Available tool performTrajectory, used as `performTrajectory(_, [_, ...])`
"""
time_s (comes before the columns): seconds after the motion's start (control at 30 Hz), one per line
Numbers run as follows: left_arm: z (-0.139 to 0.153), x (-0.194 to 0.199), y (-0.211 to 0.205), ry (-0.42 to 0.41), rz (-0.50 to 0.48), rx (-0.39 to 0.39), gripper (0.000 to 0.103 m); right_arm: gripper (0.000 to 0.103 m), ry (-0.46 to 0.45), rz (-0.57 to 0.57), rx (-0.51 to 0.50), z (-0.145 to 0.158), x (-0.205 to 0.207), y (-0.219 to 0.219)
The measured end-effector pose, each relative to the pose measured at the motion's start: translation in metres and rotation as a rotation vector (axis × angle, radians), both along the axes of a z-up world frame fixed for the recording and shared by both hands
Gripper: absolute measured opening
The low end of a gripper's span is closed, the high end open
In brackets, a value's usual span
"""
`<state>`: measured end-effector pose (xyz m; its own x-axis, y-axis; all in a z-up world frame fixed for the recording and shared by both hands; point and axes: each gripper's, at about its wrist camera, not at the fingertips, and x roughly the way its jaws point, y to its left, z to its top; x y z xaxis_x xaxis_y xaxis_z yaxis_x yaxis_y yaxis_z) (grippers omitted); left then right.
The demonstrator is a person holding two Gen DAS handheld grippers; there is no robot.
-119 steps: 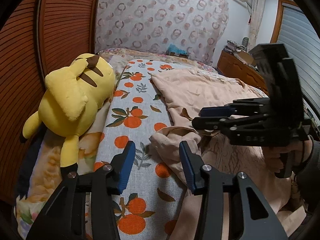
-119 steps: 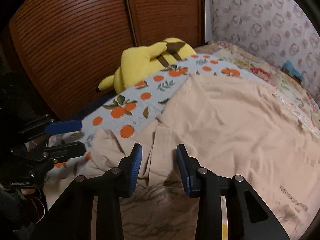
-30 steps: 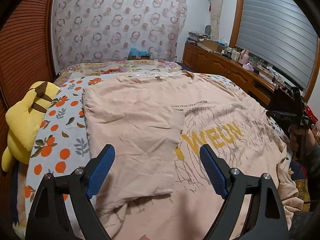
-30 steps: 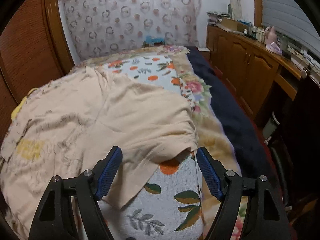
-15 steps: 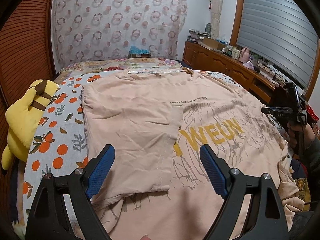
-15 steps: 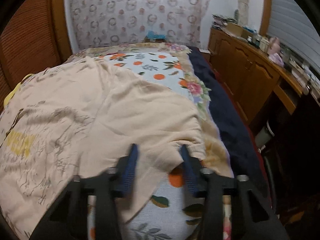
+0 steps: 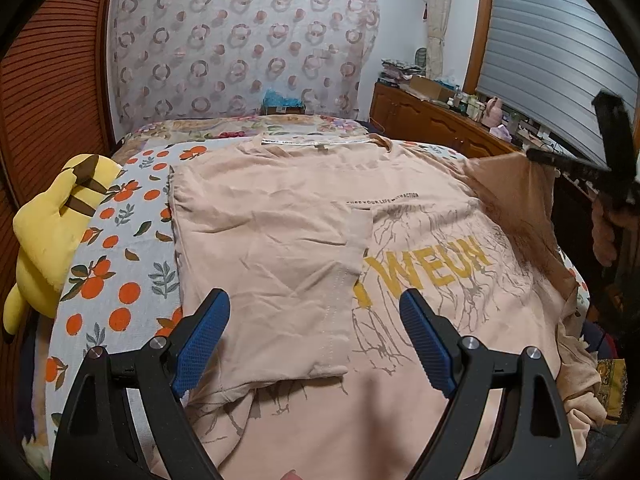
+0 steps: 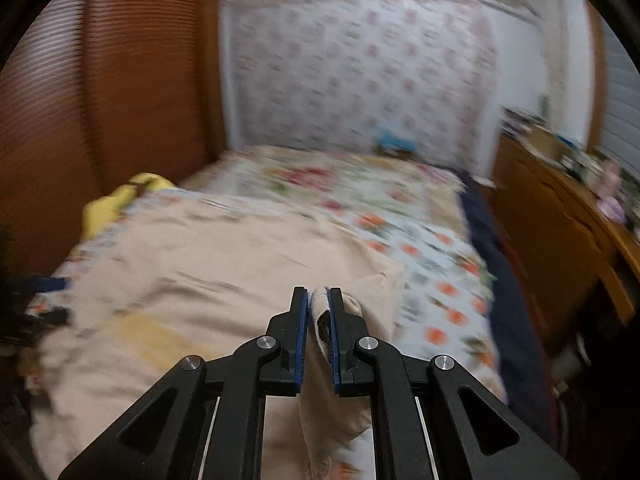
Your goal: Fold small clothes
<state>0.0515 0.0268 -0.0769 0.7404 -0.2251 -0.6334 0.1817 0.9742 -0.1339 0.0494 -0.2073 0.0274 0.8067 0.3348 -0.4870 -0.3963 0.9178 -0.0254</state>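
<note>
A peach T-shirt [image 7: 280, 220] with yellow lettering lies spread on the bed, its left side and sleeve folded inward. My left gripper [image 7: 314, 304] hovers open over the shirt's lower part with nothing between its blue pads. In the left wrist view my right gripper [image 7: 536, 156] is at the right edge, holding the right sleeve [image 7: 516, 200] raised off the bed. In the blurred right wrist view the right gripper [image 8: 319, 292] has its jaws closing, and the sleeve cloth [image 8: 332, 412] is pinched between the pads and hangs down below them.
A yellow plush toy [image 7: 52, 220] lies on the orange-print sheet [image 7: 120, 264] at the bed's left edge, against a wooden wardrobe [image 7: 48, 80]. A cluttered wooden sideboard [image 7: 432, 120] runs along the right. A dark blanket [image 8: 504, 280] borders the bed's right side.
The right gripper's jaws have come together on the shirt's right sleeve and lifted it off the bed toward the shirt's middle. The left gripper has stayed still and open.
</note>
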Motion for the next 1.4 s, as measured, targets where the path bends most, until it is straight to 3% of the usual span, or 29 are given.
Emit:
performTrajectory(0.07, [0.001,-0.001,0.001,-0.001,0.0,0.001,0.087,0.051,-0.008,0.033,0.012,0.003,-0.006,0.007])
performTrajectory(0.1, [0.001,-0.001,0.001,-0.002,0.0,0.001,0.087,0.056,-0.013,0.042,0.023,0.004,-0.009,0.006])
performTrajectory(0.2, [0.002,-0.002,0.002,-0.004,0.001,0.0,0.087,0.057,0.0,0.002,0.019,-0.005,-0.006,-0.008])
performTrajectory(0.37, [0.004,-0.003,0.0,-0.009,-0.001,-0.004,0.087,0.057,0.095,-0.039,0.035,-0.026,0.01,-0.027])
performTrajectory(0.53, [0.005,-0.002,-0.006,-0.011,-0.013,0.0,0.087,0.057,0.202,0.002,0.02,-0.049,0.026,-0.009])
performTrajectory(0.63, [0.006,-0.002,-0.009,-0.013,-0.02,0.008,0.087,0.046,0.26,0.006,-0.009,-0.06,0.049,0.005])
performTrajectory(0.7, [0.006,-0.003,-0.009,-0.013,-0.019,0.009,0.087,0.033,0.275,-0.008,-0.057,-0.066,0.062,0.013])
performTrajectory(0.77, [0.006,-0.004,-0.008,-0.013,-0.015,0.007,0.087,0.011,0.276,0.0,-0.089,-0.067,0.068,0.02])
performTrajectory(0.8, [0.006,-0.004,-0.007,-0.013,-0.012,0.005,0.087,0.008,0.264,0.005,-0.102,-0.065,0.07,0.023])
performTrajectory(1.0, [0.003,-0.004,-0.003,-0.005,-0.003,-0.005,0.087,0.002,0.173,0.079,-0.115,-0.033,0.059,0.042])
performTrajectory(1.27, [0.002,-0.005,-0.002,-0.003,-0.004,0.0,0.087,0.003,0.131,0.236,-0.103,-0.005,0.069,0.09])
performTrajectory(1.3, [0.002,-0.005,-0.002,-0.003,-0.003,0.003,0.087,0.005,0.118,0.252,-0.092,-0.006,0.073,0.093])
performTrajectory(1.33, [0.003,-0.006,-0.001,-0.005,-0.002,0.004,0.087,0.021,0.104,0.239,-0.091,-0.005,0.074,0.097])
performTrajectory(1.37, [0.003,-0.006,-0.001,-0.006,-0.001,0.003,0.087,0.046,0.102,0.217,-0.091,-0.008,0.079,0.095])
performTrajectory(1.4, [0.003,-0.007,0.0,-0.007,-0.001,0.001,0.087,0.052,0.104,0.205,-0.073,-0.008,0.081,0.092])
